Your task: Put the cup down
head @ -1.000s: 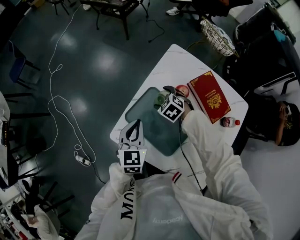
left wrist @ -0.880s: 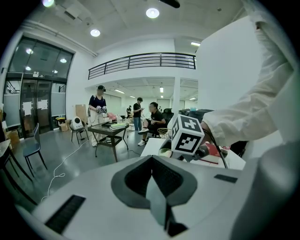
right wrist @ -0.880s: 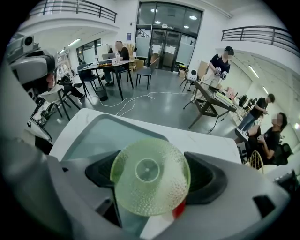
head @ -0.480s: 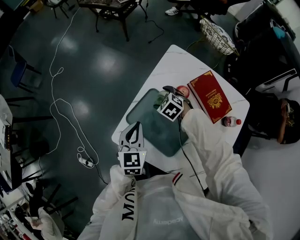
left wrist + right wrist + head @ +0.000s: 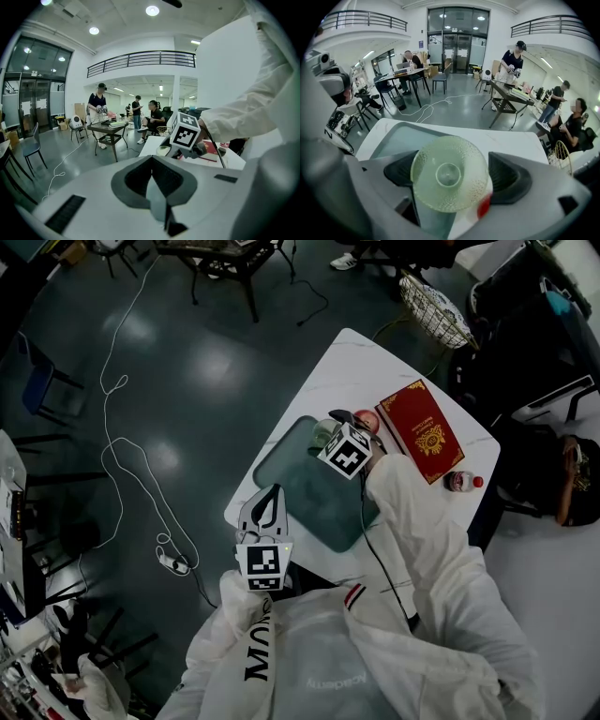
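Right tongs (image 5: 334,427): stood wide, clamped on the sides of the cup.
Cup (image 5: 449,173): pale green dimpled glass; its base faced the tongs' camera. It was at the far end of the grey tray (image 5: 298,491); contact with the tray could not be determined.
Left tongs (image 5: 156,187): were closed together and empty, at the near edge of the desk (image 5: 349,362), well apart from the cup.
Red book (image 5: 419,432): lay flat on the desk, beside the tray.
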A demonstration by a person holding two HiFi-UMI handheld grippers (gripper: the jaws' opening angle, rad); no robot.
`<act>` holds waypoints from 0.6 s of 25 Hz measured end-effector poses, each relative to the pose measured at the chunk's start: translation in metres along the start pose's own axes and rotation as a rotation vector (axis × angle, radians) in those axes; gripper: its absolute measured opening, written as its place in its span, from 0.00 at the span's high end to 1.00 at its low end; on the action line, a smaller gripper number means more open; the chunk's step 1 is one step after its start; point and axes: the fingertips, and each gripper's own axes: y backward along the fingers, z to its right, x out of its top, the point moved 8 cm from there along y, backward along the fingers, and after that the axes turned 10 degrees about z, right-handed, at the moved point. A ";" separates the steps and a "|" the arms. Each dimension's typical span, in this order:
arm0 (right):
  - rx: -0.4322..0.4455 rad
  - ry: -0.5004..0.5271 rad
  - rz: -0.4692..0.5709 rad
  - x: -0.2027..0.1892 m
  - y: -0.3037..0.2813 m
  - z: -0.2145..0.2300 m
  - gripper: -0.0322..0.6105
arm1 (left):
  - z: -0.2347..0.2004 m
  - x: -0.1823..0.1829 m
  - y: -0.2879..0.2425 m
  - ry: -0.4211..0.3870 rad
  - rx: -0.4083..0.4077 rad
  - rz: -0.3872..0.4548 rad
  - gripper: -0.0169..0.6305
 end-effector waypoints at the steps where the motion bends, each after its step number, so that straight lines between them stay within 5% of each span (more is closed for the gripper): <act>1: -0.004 -0.014 0.015 0.000 0.001 0.000 0.25 | 0.000 0.000 0.001 -0.002 0.001 0.001 0.95; 15: -0.107 -0.110 0.157 0.014 0.061 -0.013 0.21 | -0.003 0.006 0.013 -0.013 -0.010 0.024 0.95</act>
